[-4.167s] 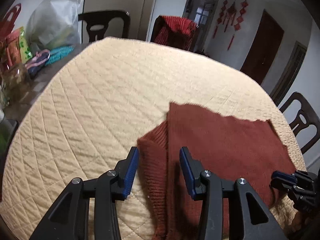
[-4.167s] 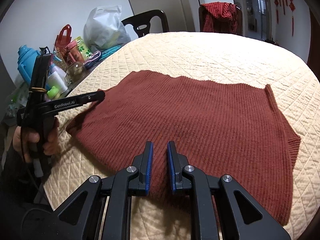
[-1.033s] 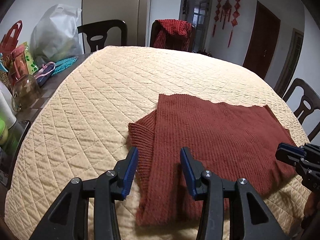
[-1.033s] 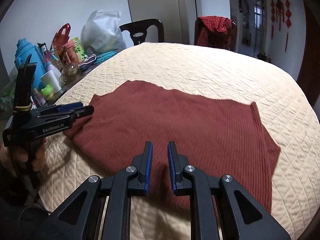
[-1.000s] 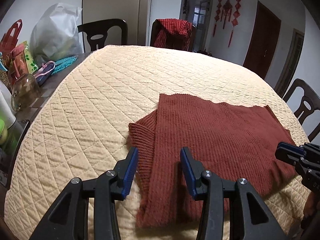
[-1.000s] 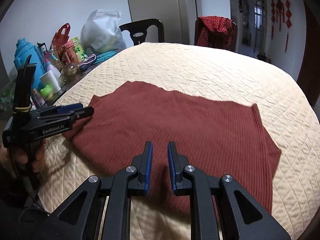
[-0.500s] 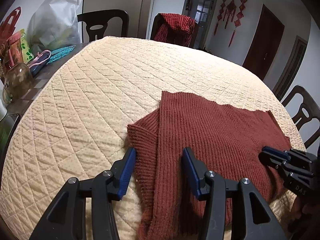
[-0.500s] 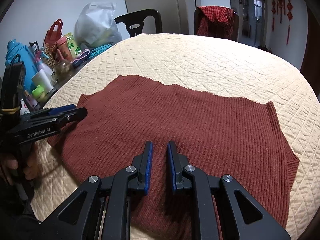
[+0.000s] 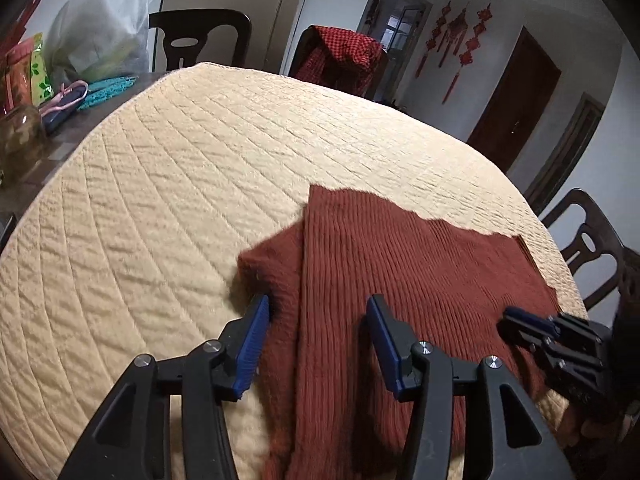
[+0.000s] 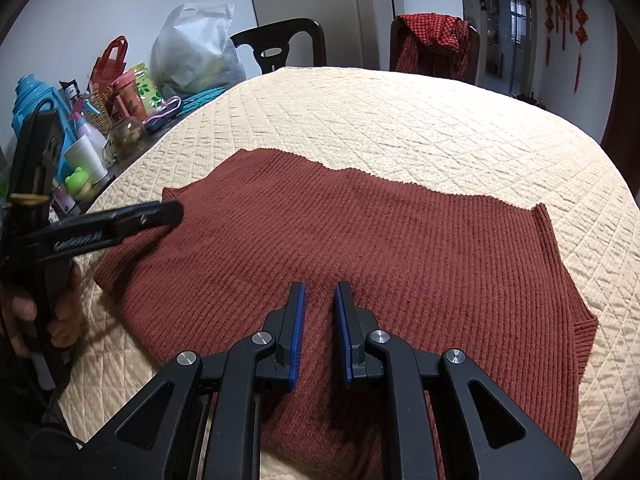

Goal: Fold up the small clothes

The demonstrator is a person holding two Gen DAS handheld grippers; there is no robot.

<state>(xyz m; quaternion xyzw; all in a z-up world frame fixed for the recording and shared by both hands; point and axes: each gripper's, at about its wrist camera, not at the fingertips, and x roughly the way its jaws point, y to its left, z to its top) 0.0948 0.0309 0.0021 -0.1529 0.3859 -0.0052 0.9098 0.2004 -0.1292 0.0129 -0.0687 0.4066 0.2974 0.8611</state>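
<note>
Left tongs [image 9: 316, 340] spread wide, nothing pinched, straddling sweater's [image 10: 360, 248] folded edge. Right tongs [image 10: 320, 332] nearly closed, narrow gap, gripping nothing, hovering over sweater's near hem. Sweater flat on quilt [image 10: 440, 128], under both tongs.

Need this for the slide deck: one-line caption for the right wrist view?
Right gripper hovers, narrowly open, over a rust-red ribbed knit garment on a quilted cream cover; left gripper at its left edge.

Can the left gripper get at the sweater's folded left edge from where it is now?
Probably yes: the left gripper is open over the sweater, that edge lying between its fingers with nothing in the way.
</note>
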